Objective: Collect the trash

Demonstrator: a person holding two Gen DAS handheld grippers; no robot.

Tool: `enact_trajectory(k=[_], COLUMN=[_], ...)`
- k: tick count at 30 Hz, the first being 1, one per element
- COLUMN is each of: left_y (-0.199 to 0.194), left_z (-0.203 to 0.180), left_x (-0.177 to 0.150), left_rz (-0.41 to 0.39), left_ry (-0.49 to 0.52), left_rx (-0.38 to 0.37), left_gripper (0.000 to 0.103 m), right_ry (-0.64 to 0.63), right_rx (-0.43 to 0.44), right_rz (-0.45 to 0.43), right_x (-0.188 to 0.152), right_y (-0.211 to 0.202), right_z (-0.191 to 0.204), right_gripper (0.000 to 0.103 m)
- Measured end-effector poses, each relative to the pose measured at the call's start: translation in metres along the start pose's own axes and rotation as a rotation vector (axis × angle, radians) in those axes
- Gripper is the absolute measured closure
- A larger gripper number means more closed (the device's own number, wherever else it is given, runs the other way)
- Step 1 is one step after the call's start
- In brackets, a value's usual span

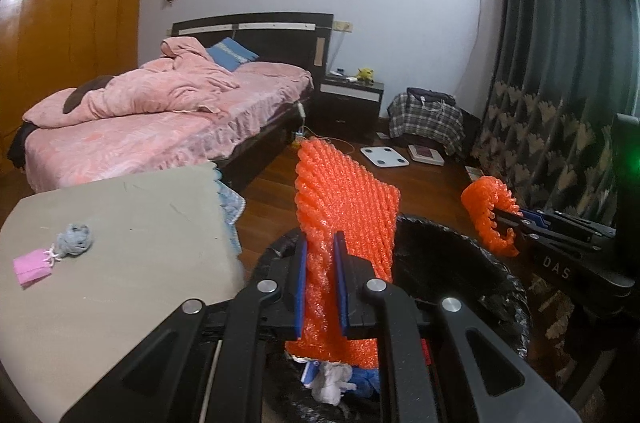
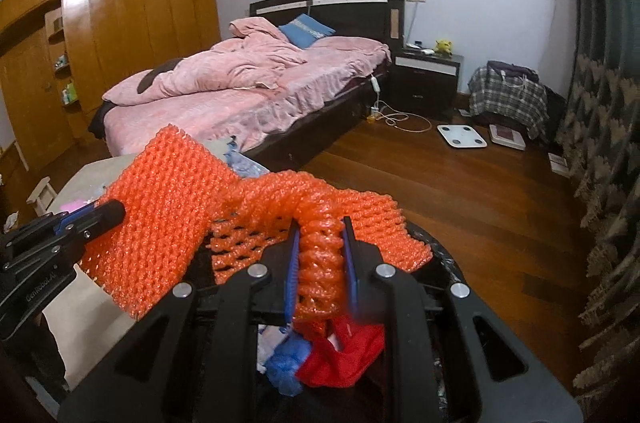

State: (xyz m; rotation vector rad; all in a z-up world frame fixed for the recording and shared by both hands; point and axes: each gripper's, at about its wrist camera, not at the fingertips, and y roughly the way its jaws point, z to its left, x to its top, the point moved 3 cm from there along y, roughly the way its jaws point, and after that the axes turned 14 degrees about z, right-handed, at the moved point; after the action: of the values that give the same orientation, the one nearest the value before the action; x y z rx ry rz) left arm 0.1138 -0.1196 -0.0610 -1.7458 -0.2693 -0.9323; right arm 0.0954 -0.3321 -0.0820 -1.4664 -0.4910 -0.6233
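Note:
My left gripper [image 1: 320, 283] is shut on an orange foam net sleeve [image 1: 344, 207] and holds it upright over a black-lined trash bin [image 1: 460, 263]. My right gripper [image 2: 319, 263] is shut on a second orange foam net [image 2: 312, 207], also above the bin. In the left wrist view the right gripper [image 1: 500, 219] shows at right with its net [image 1: 486, 211]. In the right wrist view the left gripper [image 2: 100, 213] shows at left with its net [image 2: 168, 199]. Red, blue and white trash [image 2: 340, 355] lies in the bin. A grey wad [image 1: 74, 239] and a pink scrap [image 1: 32, 265] lie on the table.
A grey-topped table [image 1: 132, 223] stands left of the bin. A bed with pink bedding [image 1: 160, 111] is behind it. A dark nightstand [image 1: 350, 103], a plaid bag [image 1: 426, 117] and a white scale [image 1: 384, 155] sit on the wood floor. A dark curtain [image 1: 560, 83] hangs at right.

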Motion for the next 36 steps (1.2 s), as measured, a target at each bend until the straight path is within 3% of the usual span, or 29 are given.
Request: enact_trajectory(k=[23, 26, 28, 34, 36], left_y=[0.04, 0.042, 0.043, 0.041, 0.039], left_z=[-0.024, -0.023, -0.023, -0.013, -0.008], left_x=[-0.014, -0.015, -0.015, -0.012, -0.01], left_rz=[0.088, 0.1, 0.106, 0.102, 0.092], left_ry=[0.044, 0.042, 0.038, 0.013, 0.003], left_rx=[-0.056, -0.059, -0.061, -0.057, -0.045], left_gripper=[0.09, 0.088, 0.084, 0.056, 0.046], right_ry=[0.034, 0.031, 0.034, 0.045, 0.042], right_rx=[-0.014, -0.016, -0.015, -0.024, -0.034], right_rz=[0.072, 0.088, 0.098, 0.094, 0.08], right_x=[-0.014, -0.016, -0.015, -0.017, -0.016], right_y=[0.027, 0.031, 0.033, 0.032, 0.029], right_z=[-0.02, -0.019, -0.02, -0.022, -0.021], right_gripper=[0.081, 0.073, 0.061, 0.039, 0.019])
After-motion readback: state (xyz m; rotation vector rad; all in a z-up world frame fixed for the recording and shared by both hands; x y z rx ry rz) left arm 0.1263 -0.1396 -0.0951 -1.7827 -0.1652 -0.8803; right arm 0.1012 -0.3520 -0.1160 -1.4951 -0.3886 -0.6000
